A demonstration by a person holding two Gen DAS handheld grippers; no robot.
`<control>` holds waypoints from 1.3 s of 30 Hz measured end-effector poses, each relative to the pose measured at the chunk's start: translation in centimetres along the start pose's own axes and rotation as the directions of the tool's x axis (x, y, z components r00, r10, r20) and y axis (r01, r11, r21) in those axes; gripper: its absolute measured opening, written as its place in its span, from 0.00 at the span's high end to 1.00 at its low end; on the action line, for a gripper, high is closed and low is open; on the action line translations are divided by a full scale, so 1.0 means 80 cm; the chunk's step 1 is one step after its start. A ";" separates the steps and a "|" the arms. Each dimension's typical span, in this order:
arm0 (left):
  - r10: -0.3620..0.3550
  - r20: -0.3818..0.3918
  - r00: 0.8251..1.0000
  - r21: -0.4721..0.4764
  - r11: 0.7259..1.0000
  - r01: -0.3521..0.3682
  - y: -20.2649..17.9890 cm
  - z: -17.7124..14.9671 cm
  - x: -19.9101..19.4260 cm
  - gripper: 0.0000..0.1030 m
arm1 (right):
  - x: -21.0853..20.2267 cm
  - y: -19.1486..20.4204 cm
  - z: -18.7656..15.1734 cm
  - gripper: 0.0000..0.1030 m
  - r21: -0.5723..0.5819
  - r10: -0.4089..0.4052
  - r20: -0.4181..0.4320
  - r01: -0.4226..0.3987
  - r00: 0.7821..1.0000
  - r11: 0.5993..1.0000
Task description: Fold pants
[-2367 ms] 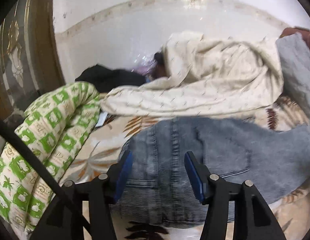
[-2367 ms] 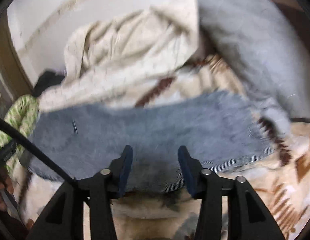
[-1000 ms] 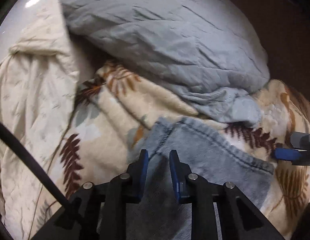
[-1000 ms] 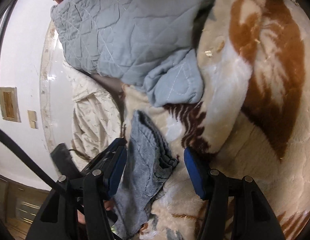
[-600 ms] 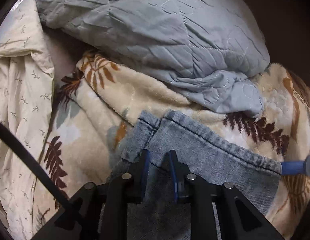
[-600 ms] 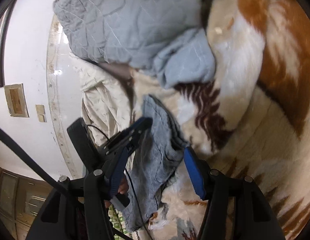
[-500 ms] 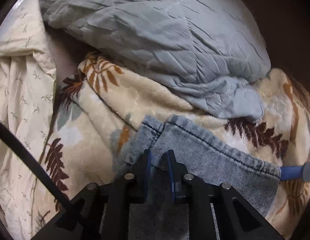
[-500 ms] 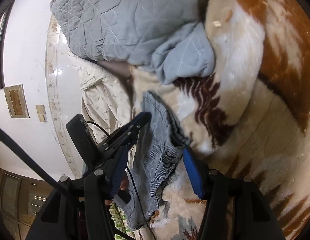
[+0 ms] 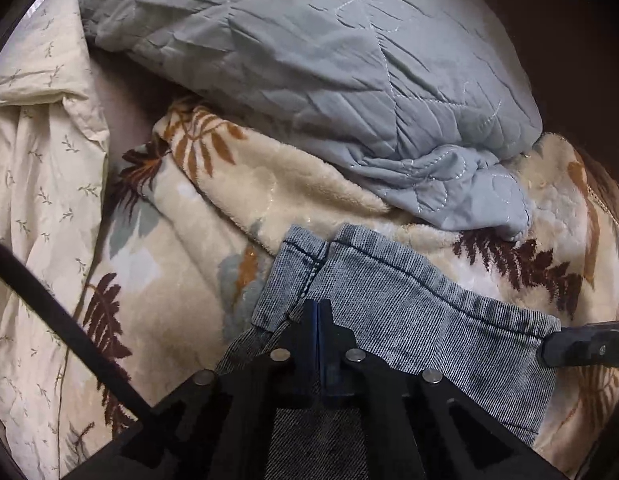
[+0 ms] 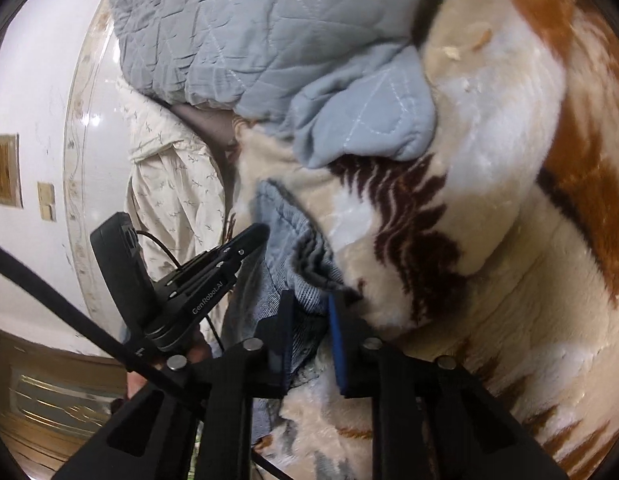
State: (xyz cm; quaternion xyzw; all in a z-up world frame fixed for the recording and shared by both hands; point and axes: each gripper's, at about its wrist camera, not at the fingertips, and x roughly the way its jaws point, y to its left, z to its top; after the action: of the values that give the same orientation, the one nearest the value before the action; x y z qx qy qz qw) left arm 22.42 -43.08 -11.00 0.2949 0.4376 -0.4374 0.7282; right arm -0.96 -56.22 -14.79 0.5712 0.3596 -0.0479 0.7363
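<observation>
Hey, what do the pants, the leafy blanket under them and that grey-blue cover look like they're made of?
Pants: likely faded blue denim, judging by the fine twill lines and stitched hems.
Leafy blanket: probably plush synthetic fleece, with a fuzzy, slightly glossy pile.
Grey-blue cover: apparently smooth quilted cotton or polyester, matte, with creases and stitched padding lines.

A grey quilted comforter (image 9: pixel 309 60) lies bunched at twelve o'clock over a cream fleece blanket with brown fern leaves (image 9: pixel 245 188), a pale sprigged sheet (image 9: pixel 37 168) crumpled at nine.
</observation>
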 end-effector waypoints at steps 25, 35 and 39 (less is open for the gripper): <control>-0.075 -0.015 0.997 0.041 0.996 0.076 -0.005 0.016 0.009 0.94 | 0.010 -0.005 0.004 0.87 -0.009 -0.024 -0.016 0.024 1.000 1.000; -0.017 0.004 1.000 0.084 0.996 0.016 0.007 0.027 0.015 0.72 | 0.013 -0.013 0.008 0.86 -0.002 -0.026 -0.032 0.026 0.999 1.000; -0.025 -0.002 1.000 0.088 0.996 0.025 0.006 0.024 0.022 0.72 | 0.013 -0.013 0.009 0.86 -0.007 -0.029 -0.032 0.029 0.999 1.000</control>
State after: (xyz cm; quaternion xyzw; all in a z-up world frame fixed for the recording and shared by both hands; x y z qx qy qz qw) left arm 23.96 -45.10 -11.67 0.3213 0.4218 -0.4651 0.7089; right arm -0.31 -56.84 -16.18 0.5643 0.3798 -0.0483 0.7314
